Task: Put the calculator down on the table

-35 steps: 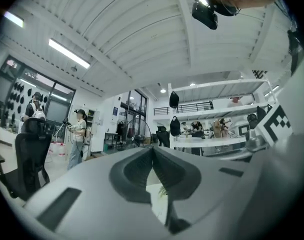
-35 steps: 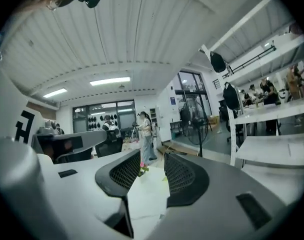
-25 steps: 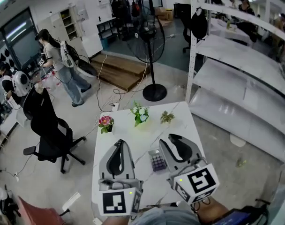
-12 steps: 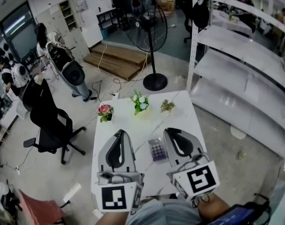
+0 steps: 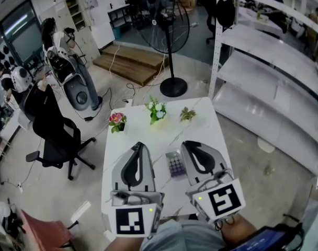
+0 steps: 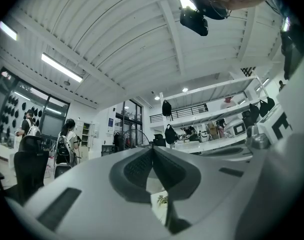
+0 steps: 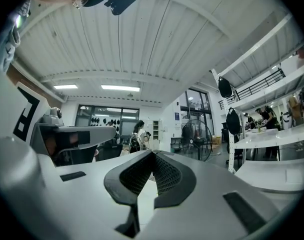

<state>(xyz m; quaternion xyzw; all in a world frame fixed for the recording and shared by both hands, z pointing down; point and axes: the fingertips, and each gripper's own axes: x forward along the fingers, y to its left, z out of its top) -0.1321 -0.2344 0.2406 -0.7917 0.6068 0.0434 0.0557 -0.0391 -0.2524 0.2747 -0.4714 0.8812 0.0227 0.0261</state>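
Note:
The calculator (image 5: 174,165), small and grey with dark keys, lies flat on the white table (image 5: 164,135), between my two grippers. My left gripper (image 5: 139,146) hovers just left of it, jaws shut with nothing between them. On the calculator's right side is my right gripper (image 5: 188,144), also shut and empty, close beside it but not holding it. In the left gripper view the left gripper (image 6: 153,149) has its pads meeting at the tip. The right gripper view shows the right gripper (image 7: 153,154) the same way. The calculator is hidden in both gripper views.
Three small potted plants stand along the table's far edge: pink flowers (image 5: 117,122), white flowers (image 5: 157,110), a green sprig (image 5: 188,114). A floor fan (image 5: 172,85) stands beyond. A black office chair (image 5: 54,140) is at the left, white shelving (image 5: 269,82) at the right, people at the far left.
My right gripper's jaws have closed from open to shut, with nothing in them. The calculator stays on the table. People in the background have shifted.

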